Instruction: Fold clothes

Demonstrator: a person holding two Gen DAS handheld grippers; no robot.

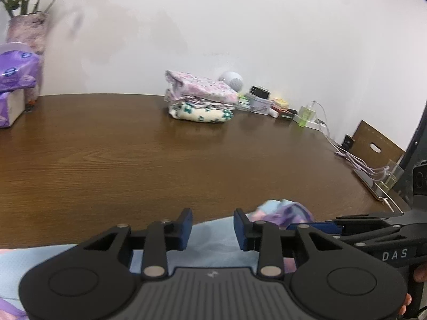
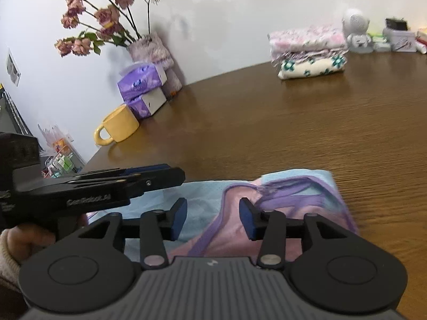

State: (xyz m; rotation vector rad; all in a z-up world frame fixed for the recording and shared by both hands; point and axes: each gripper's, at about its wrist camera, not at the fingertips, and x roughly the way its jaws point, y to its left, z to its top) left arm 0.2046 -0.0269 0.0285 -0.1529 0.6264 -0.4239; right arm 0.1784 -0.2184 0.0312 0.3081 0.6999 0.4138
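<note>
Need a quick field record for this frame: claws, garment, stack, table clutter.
left claw: open, over the near edge of the garment, gripping nothing
right claw: open, above the garment, gripping nothing
garment: light blue with pink and purple print, lying on the table, partly folded
folded stack: three patterned pieces piled at the far edge by the wall
table: brown wood grain
left side clutter: yellow mug, purple tissue packs, vase of dried flowers
right side clutter: small boxes, cables, details blurred

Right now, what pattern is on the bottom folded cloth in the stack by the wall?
Cream cloth with teal flower-like shapes, clearest in the right wrist view.
</note>
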